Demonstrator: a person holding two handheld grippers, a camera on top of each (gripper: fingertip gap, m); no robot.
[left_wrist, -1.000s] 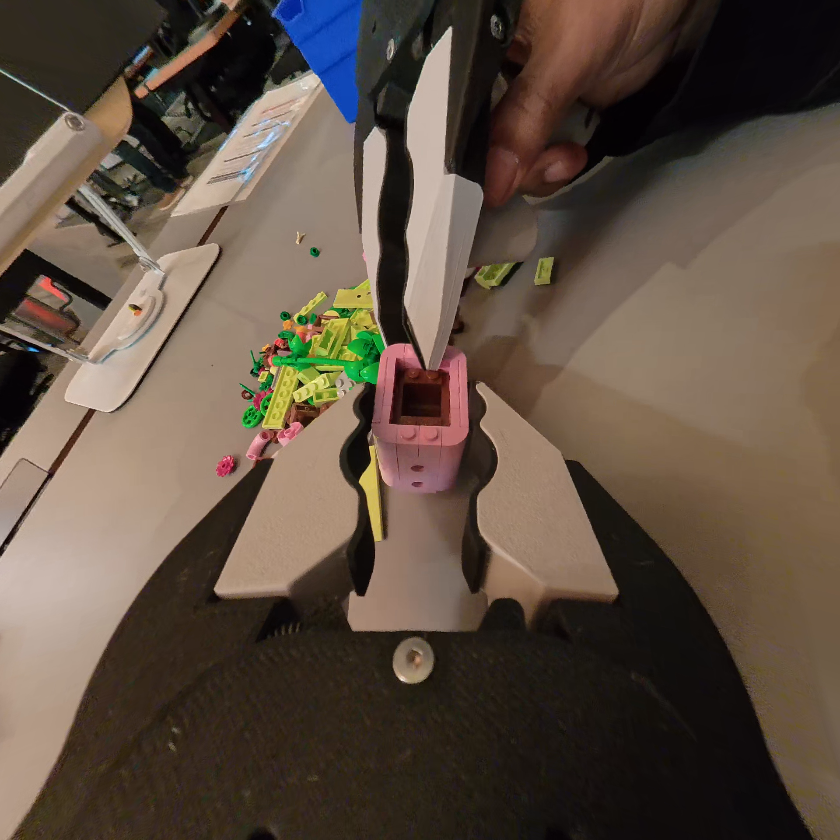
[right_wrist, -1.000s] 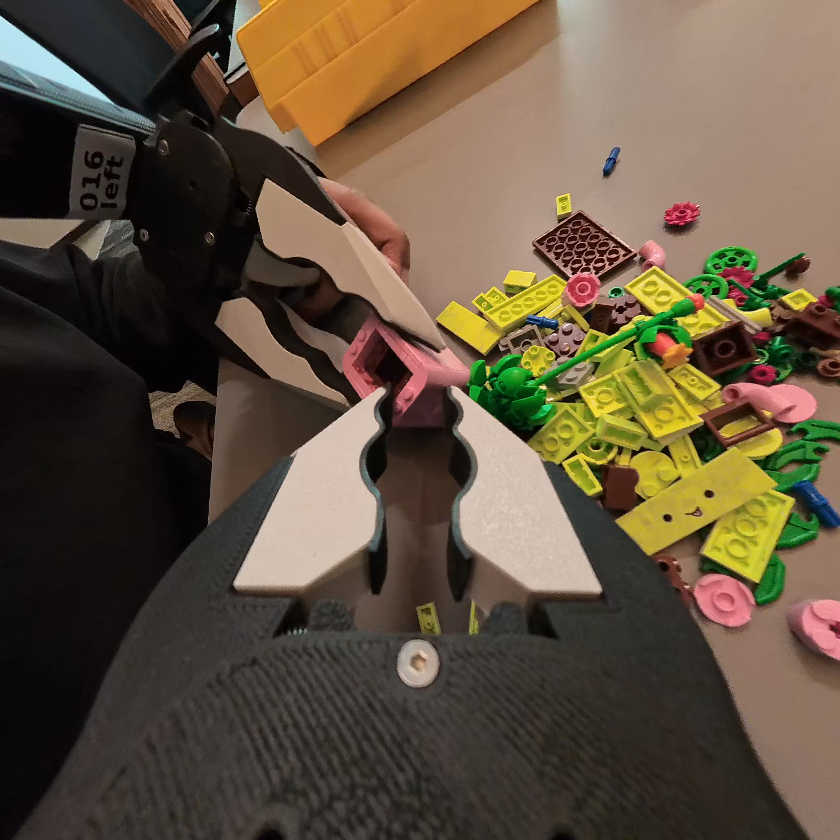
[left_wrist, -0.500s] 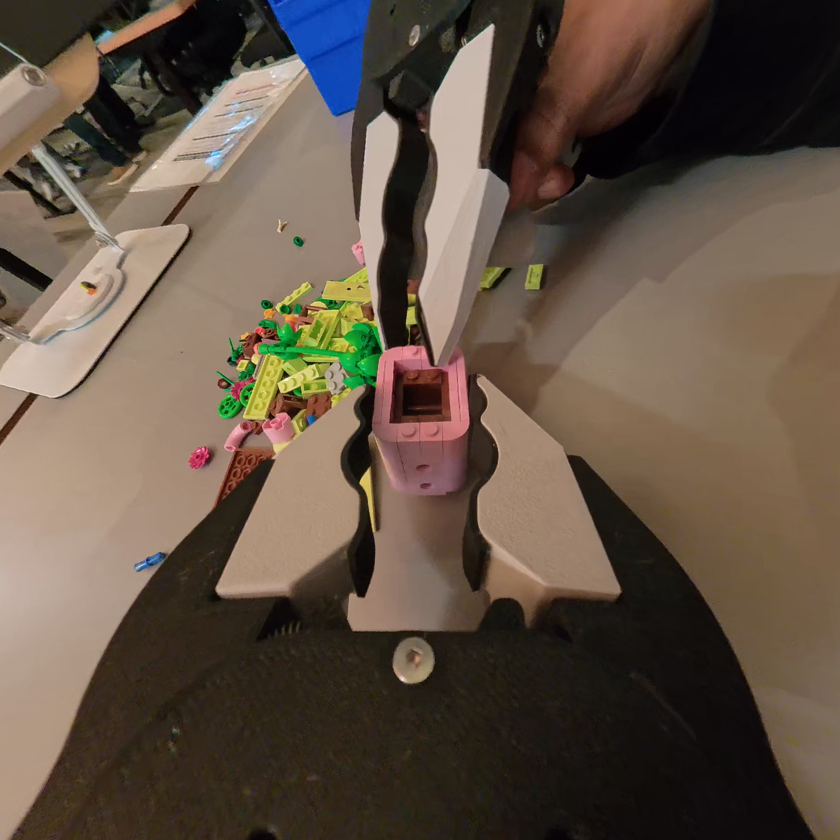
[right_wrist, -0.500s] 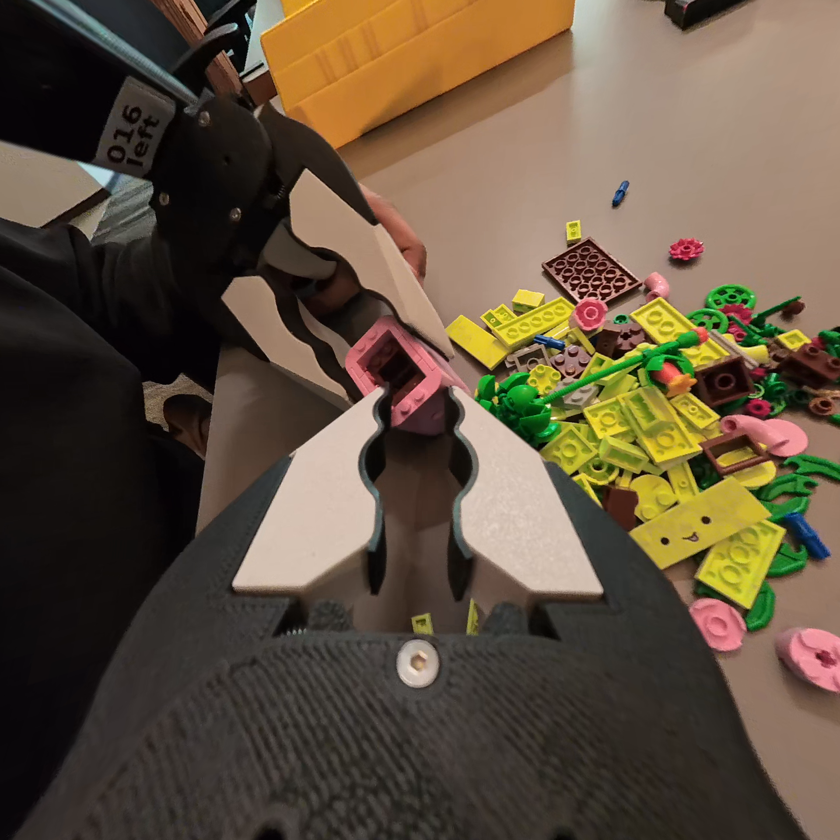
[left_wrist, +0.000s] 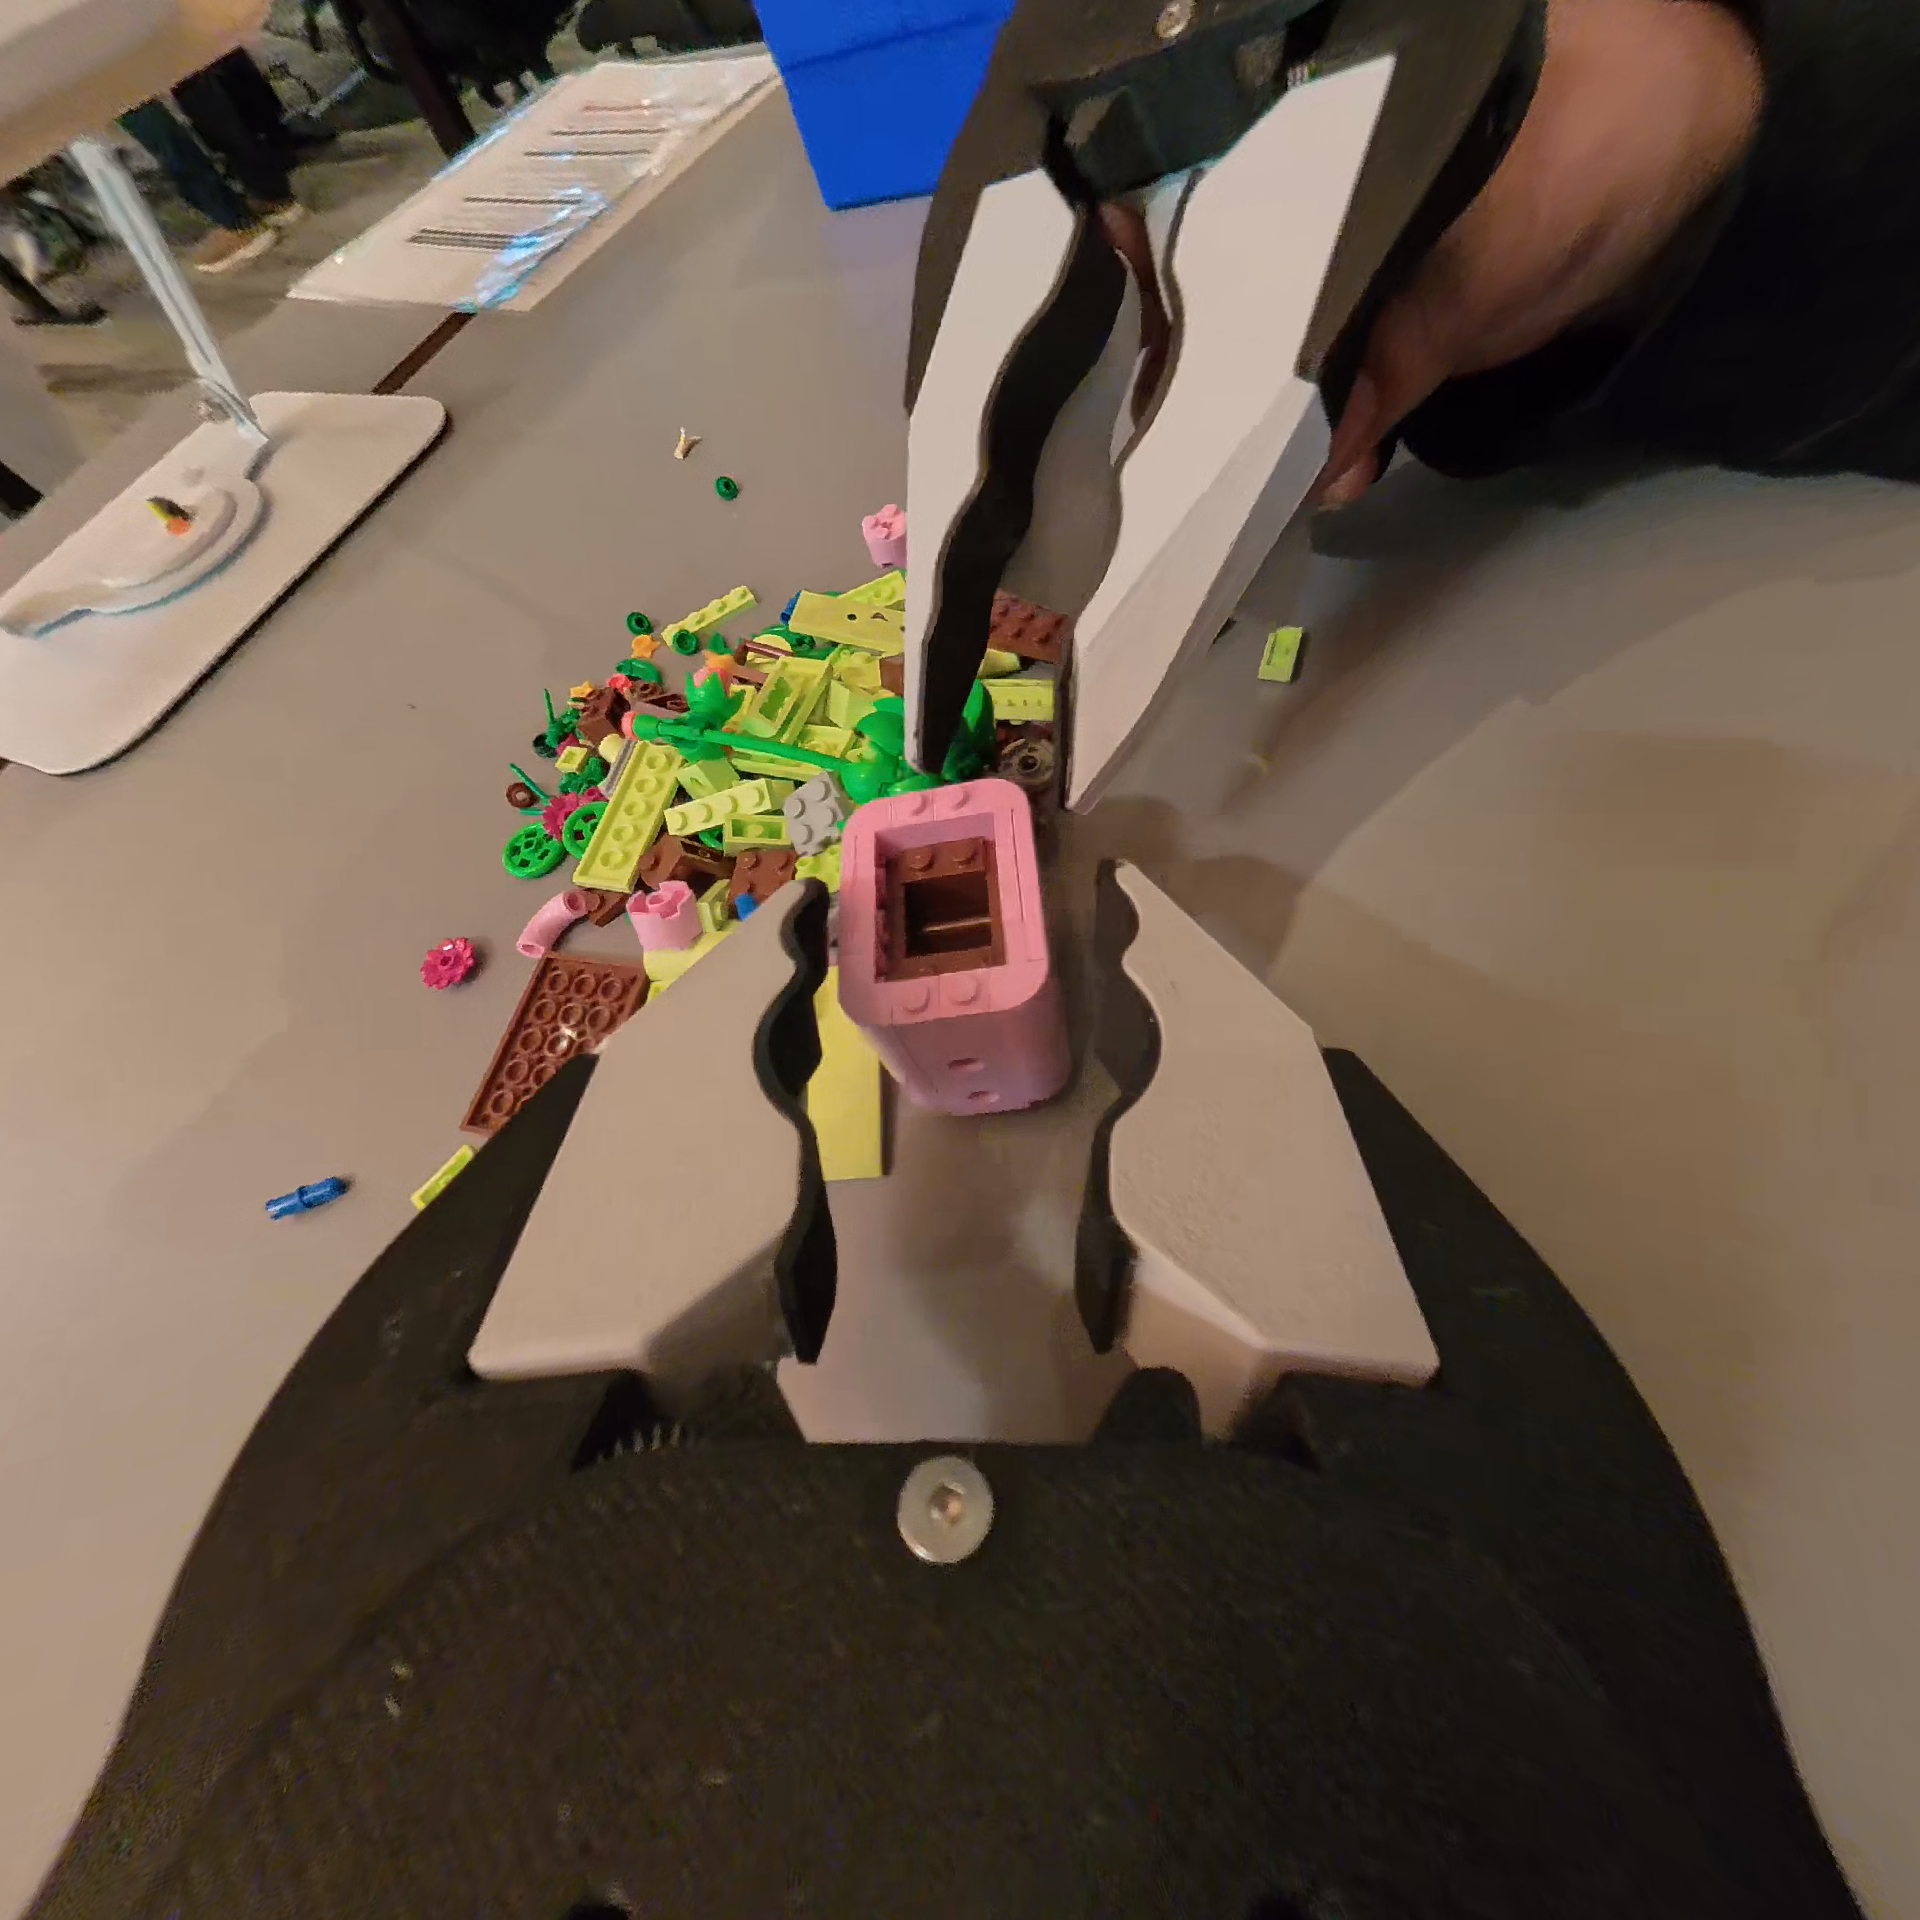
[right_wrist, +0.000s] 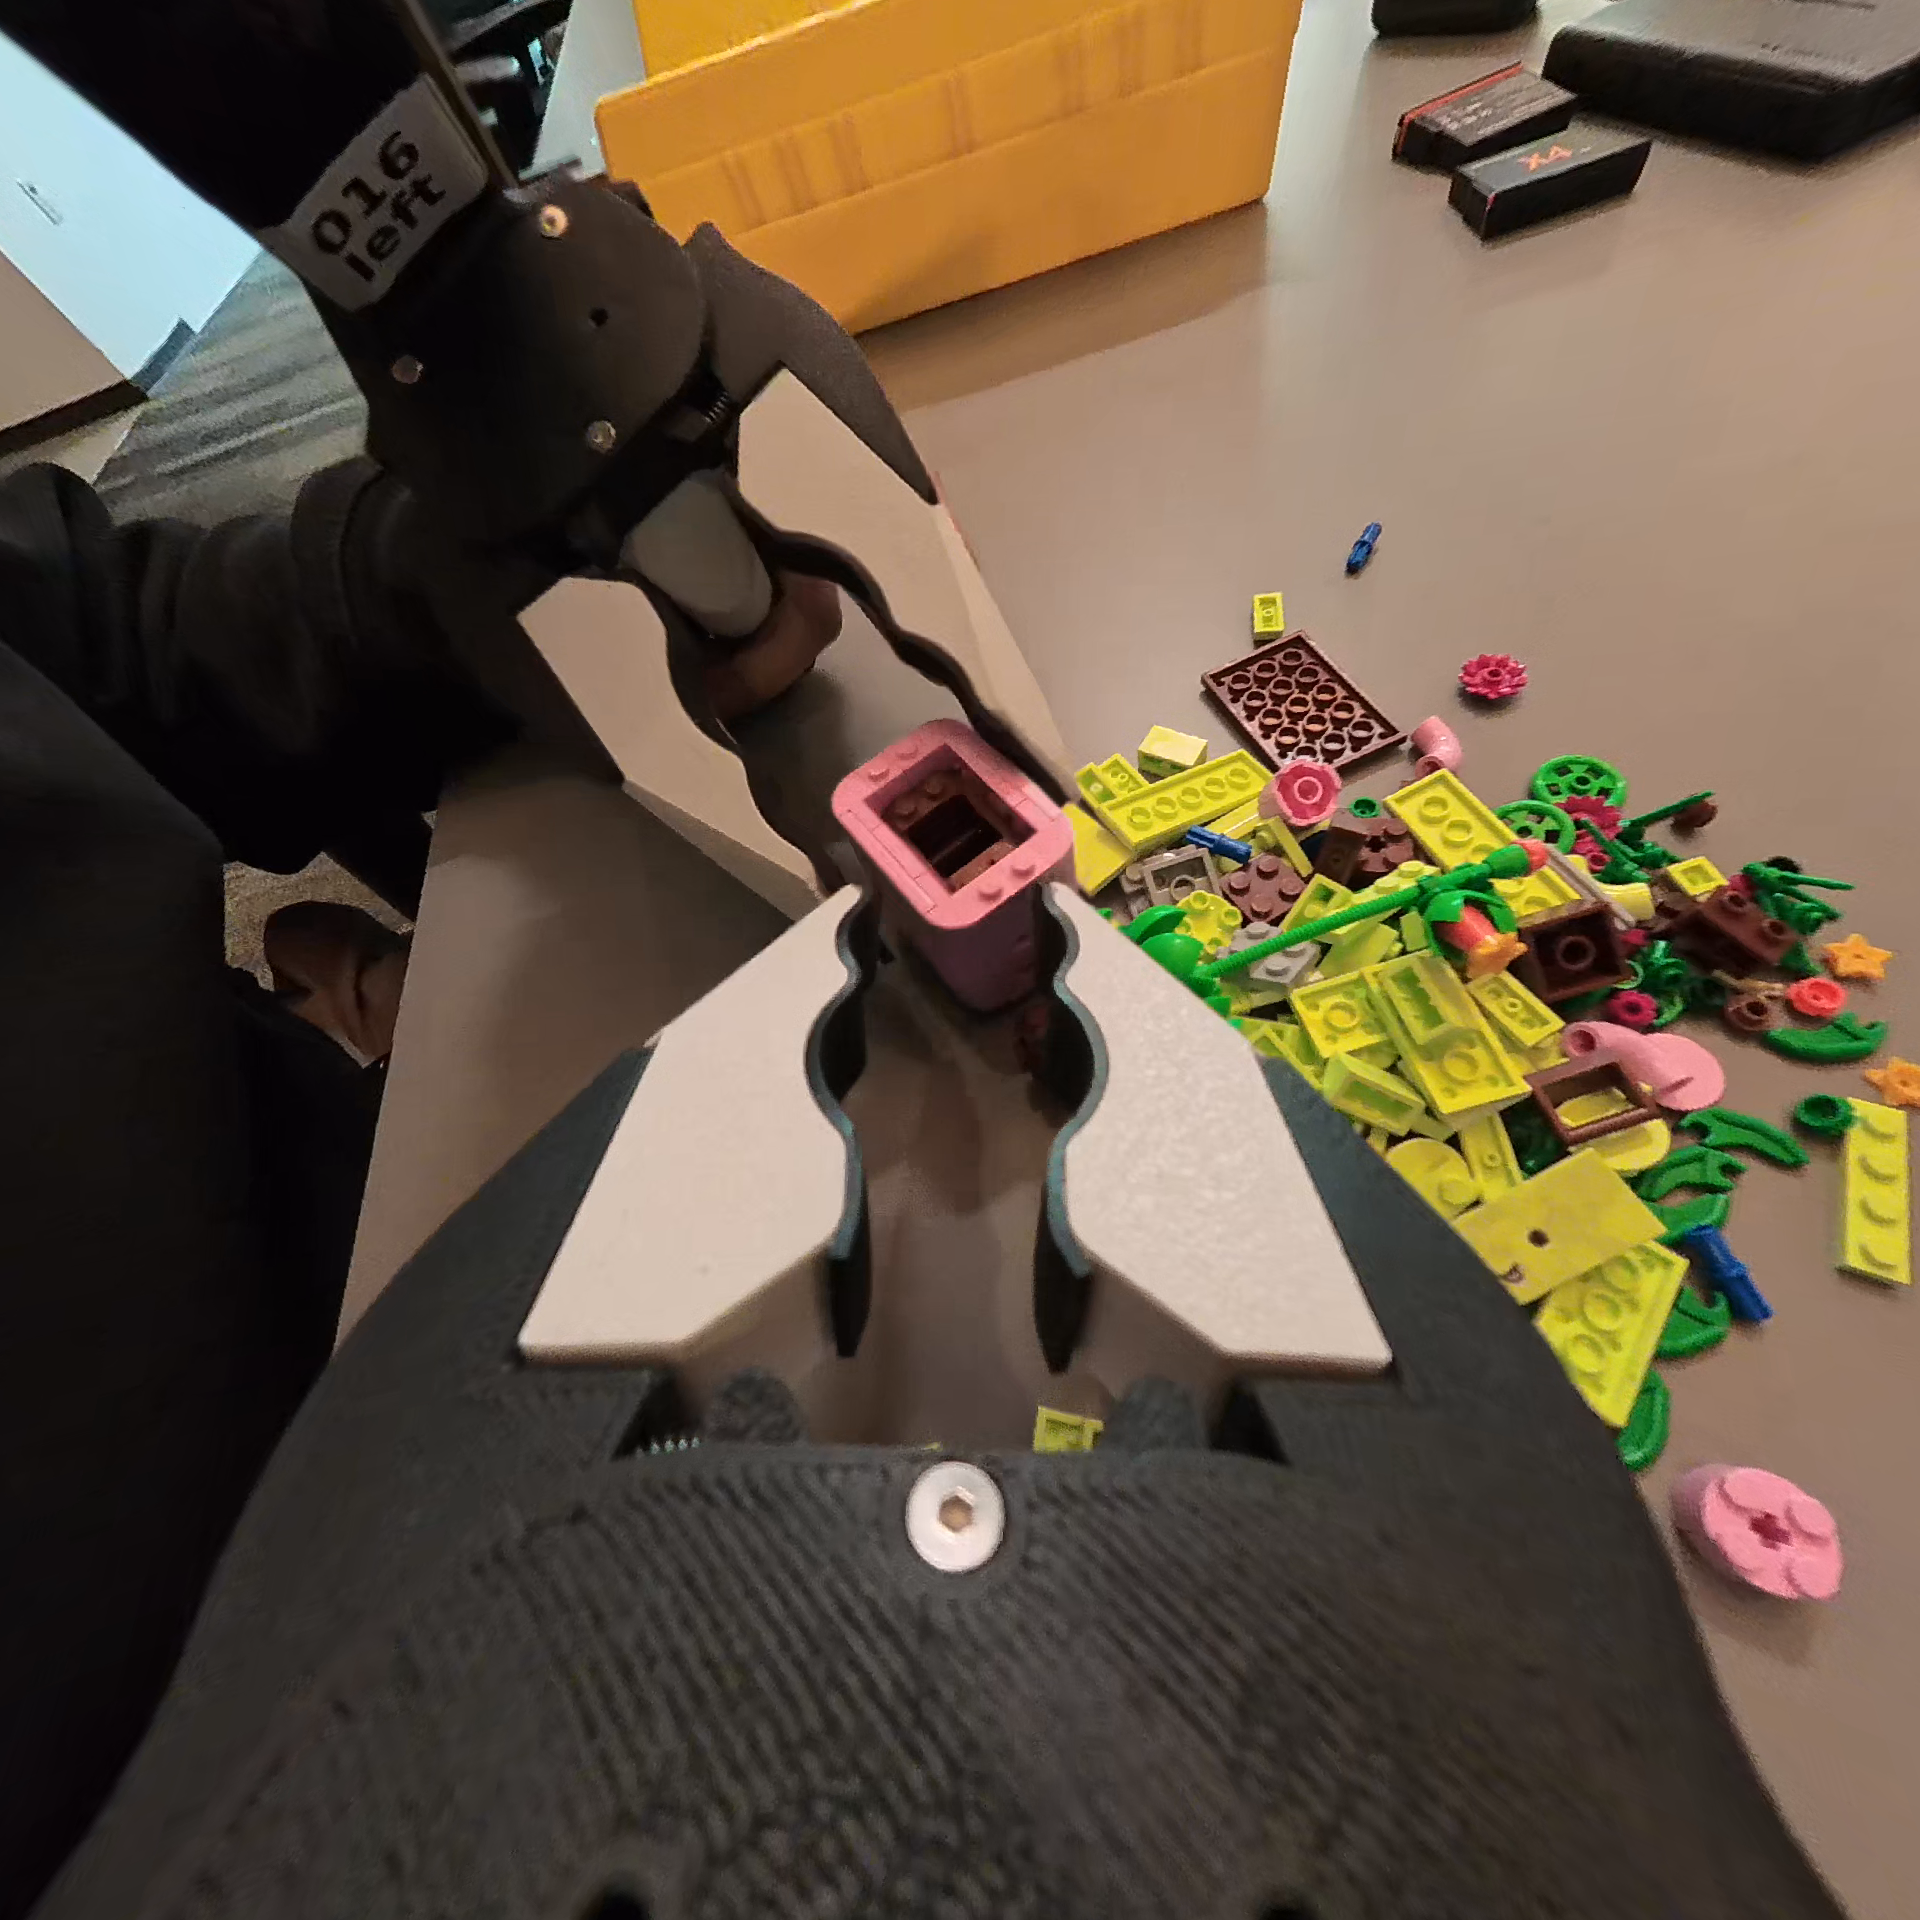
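Left wrist view showed my left tongs (left_wrist: 966, 904) spread, the pink brick box (left_wrist: 951, 961) upright between the tips, apparently ungripped, near the table's (left_wrist: 1558, 987) edge. My right tongs (right_wrist: 956, 914), also released, sat just behind it, equally near.

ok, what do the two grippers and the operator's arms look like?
Both the left gripper and the right gripper have black textured printed bodies, pale grey wedge fingers with wavy black inner pads and a silver screw. The left carries a grey printed tag. Black sleeves.
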